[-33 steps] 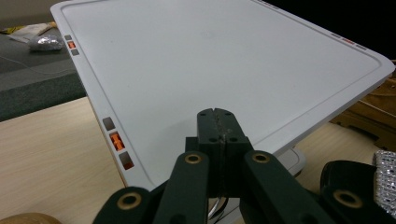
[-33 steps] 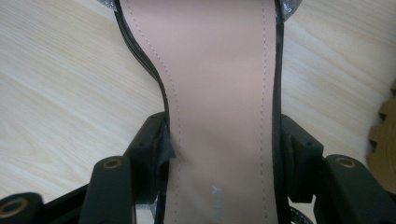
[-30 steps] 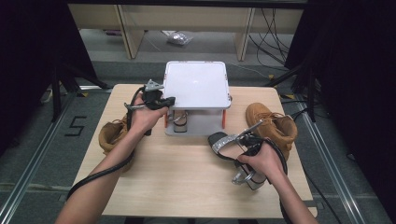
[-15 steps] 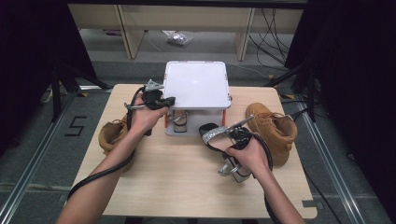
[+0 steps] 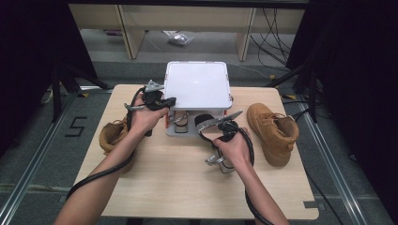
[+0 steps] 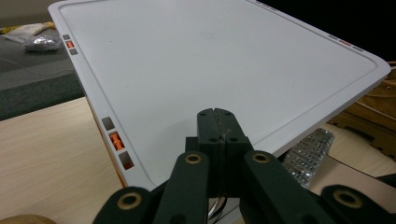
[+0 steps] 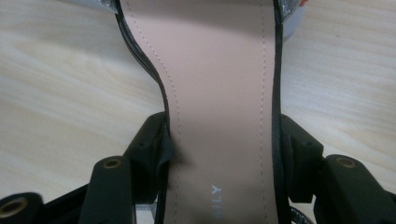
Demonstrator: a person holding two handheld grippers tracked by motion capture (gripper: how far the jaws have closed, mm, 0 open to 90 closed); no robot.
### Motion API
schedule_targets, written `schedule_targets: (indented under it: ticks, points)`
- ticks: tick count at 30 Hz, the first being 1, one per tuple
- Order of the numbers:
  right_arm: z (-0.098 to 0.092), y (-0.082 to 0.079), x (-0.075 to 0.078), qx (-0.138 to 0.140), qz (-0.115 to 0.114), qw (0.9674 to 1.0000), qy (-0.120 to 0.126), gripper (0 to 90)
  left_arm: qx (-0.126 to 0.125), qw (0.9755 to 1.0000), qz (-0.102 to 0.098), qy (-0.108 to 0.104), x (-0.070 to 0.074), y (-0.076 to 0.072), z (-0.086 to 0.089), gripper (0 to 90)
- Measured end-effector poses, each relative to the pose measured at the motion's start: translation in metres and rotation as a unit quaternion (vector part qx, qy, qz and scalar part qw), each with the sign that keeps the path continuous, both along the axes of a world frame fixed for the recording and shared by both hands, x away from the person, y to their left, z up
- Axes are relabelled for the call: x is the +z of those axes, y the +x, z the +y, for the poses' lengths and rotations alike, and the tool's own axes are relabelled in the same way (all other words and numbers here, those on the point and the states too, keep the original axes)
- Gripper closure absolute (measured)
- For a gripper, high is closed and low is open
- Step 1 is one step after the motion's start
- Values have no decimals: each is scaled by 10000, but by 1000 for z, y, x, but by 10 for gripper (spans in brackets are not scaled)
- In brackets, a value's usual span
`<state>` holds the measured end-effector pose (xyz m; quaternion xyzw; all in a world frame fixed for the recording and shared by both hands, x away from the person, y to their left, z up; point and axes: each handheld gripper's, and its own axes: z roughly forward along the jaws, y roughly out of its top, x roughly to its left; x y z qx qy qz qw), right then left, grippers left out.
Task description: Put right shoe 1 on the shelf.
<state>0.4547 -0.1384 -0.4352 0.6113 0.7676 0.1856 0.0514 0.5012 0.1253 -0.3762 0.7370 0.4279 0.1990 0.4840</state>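
- My right gripper (image 5: 217, 125), just right of centre in the high view, has its jaws spread wide and clamped on a black sandal (image 5: 204, 123); in the right gripper view the pads press both edges of its pinkish insole (image 7: 219, 93).
- The sandal's toe end sits in the middle of the high view, just in front of the white rack (image 5: 198, 84), near the rack's lower shelf, where another sandal (image 5: 181, 121) lies.
- My left gripper (image 5: 164, 101), at centre-left of the high view, has its jaws fully together with nothing between them; in the left gripper view the tips (image 6: 217, 122) hang over the rack's white top (image 6: 215, 60), near its lower edge.
- One tan boot (image 5: 273, 131) stands on the table (image 5: 178, 183) at the right of the high view, and a second boot (image 5: 111, 136) at the left, partly behind my left forearm.
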Motion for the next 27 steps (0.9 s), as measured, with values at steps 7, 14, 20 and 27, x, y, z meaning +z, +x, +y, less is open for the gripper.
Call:
schedule_targets:
  ticks: [7,14,20,27]
  points:
    - [15,11,-12,-224,47,9997,-17,441,-29,10000,-5,38,1,1,-1,898]
    - [21,14,-19,-305,91,9995,-60,440,-38,10000,3,59,1,1,-1,898]
    - [25,16,-27,-444,207,9984,-282,438,-26,10000,3,39,1,0,0,898]
    - [25,17,-30,-411,258,9983,-329,406,-37,10000,6,73,1,1,0,898]
